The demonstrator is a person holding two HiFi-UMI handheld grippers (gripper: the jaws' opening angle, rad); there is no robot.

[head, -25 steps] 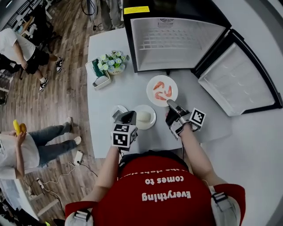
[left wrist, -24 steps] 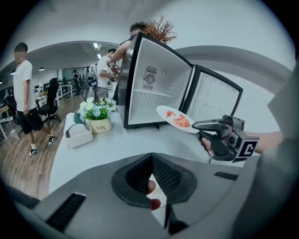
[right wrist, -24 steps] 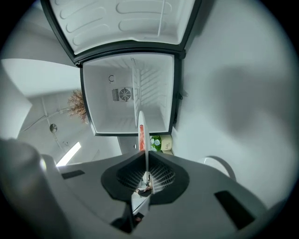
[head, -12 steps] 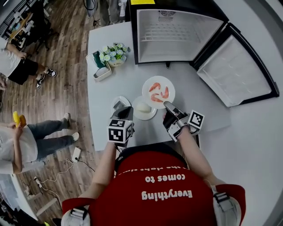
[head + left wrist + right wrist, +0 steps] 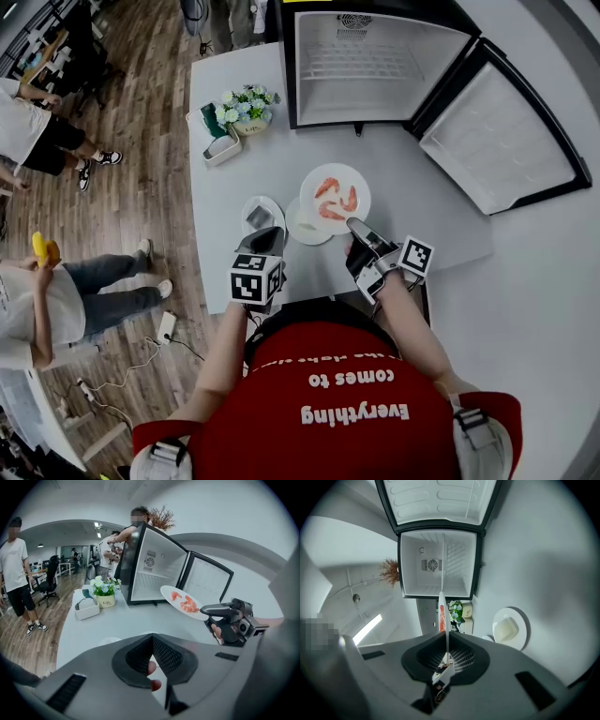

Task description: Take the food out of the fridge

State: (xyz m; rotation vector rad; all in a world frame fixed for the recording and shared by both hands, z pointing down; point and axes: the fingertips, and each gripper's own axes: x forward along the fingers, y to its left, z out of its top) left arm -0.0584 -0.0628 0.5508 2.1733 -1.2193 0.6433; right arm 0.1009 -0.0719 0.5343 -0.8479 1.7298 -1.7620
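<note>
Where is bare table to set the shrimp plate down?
Bare: the white table at right, between the round white shrimp plate in the right gripper and the open door of the black fridge; also the strip before the fridge. Crowded: two small white plates by the left gripper, flower pot and white tray at back left.

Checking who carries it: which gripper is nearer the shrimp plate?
Right. The right gripper is shut on the shrimp plate at its near rim; the left gripper sits apart, to its left.

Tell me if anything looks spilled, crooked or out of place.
Nothing spilled or damaged. The shrimp plate is held only by its rim in the right gripper, and the fridge door stands wide open.
</note>
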